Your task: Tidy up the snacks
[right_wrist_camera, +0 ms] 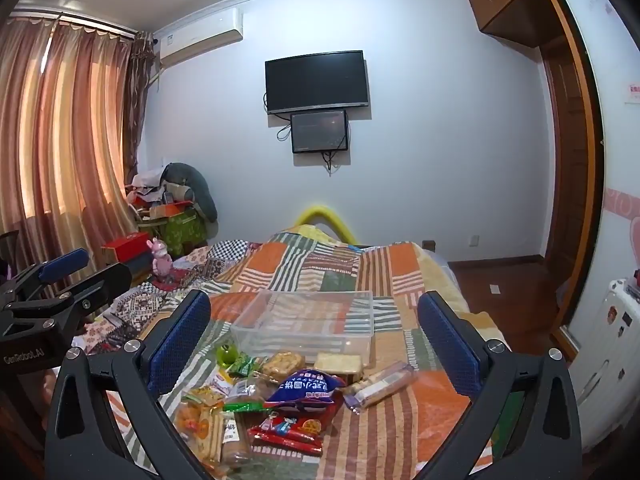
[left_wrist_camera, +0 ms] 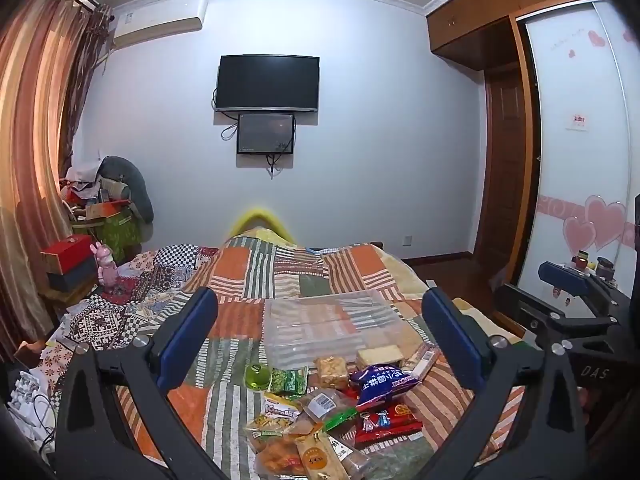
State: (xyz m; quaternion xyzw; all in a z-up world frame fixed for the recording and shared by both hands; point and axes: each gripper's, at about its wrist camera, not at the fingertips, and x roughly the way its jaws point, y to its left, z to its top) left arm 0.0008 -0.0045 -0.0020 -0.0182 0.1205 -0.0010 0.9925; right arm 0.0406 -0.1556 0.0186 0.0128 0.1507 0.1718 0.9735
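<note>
Left claw: I hold it wide open and empty, above the pile in the lower centre, ready to choose.
Right claw: also spread open, holding nothing.
Clear plastic storage box: centre of frame, on the patchwork striped bedspread, seems empty.
Loose snack packets: heaped just before the box, so the carry is short.

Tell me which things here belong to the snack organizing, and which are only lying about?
For the job:
- clear plastic bin
- blue snack bag
- red snack packet
- green jelly cup
- wrapped biscuits

Lying about:
- pink plush toy
- red box
- television
- patchwork blanket
</note>
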